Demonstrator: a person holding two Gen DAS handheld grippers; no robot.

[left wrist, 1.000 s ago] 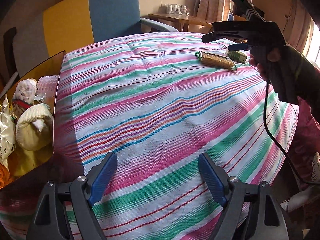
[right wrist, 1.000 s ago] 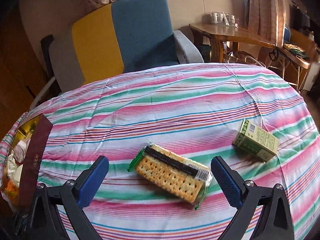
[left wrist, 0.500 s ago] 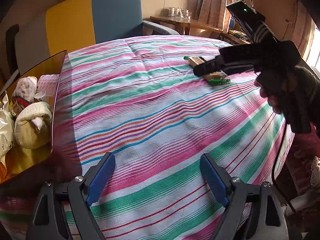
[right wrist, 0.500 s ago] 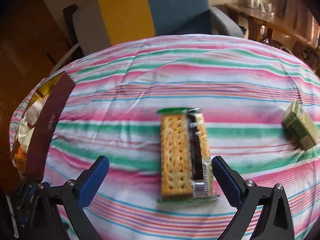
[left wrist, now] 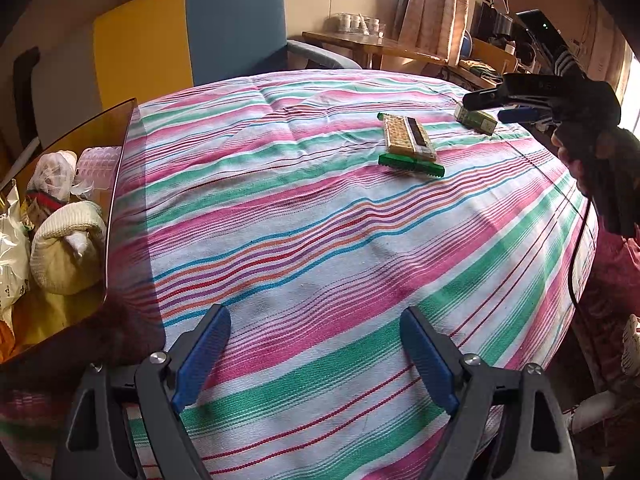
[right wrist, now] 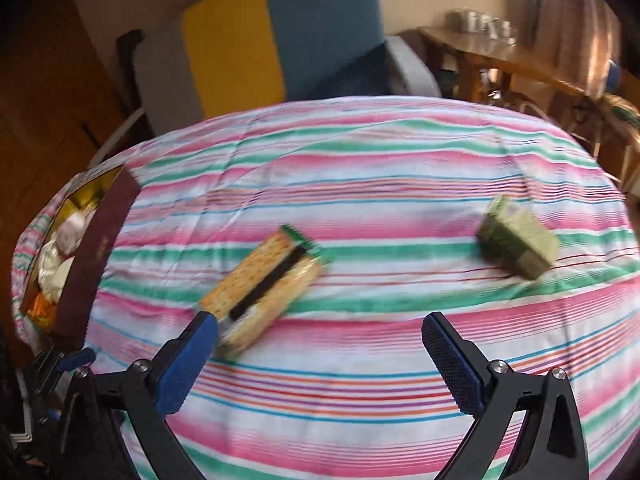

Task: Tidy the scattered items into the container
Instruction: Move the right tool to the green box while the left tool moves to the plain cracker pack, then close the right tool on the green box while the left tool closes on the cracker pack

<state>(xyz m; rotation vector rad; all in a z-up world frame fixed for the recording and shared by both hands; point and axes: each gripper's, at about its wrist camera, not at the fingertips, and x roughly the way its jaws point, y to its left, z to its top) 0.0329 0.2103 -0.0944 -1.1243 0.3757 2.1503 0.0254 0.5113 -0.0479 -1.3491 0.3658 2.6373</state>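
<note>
A clear packet of crackers (left wrist: 408, 140) with green ends lies on the striped tablecloth (left wrist: 320, 240), far right of centre. A small green carton (left wrist: 476, 118) sits just beyond it to the right. My right gripper (left wrist: 496, 106) hovers by the carton, held by a hand. In the blurred right wrist view the right gripper (right wrist: 320, 320) is open and empty, the crackers (right wrist: 264, 280) by its left finger and the carton (right wrist: 516, 240) ahead right. My left gripper (left wrist: 316, 320) is open and empty over the near cloth.
An amber-walled container (left wrist: 120, 200) at the left edge holds several soft bundles and bags; it also shows as the container (right wrist: 92, 248) in the right wrist view. A yellow and blue armchair (left wrist: 192, 40) stands behind the table, and a wooden side table (left wrist: 380, 44) sits beyond it.
The cracker packet has been turned on the cloth and now lies lengthwise. My right gripper has swung right from over the crackers toward the green carton. The left gripper has barely moved.
</note>
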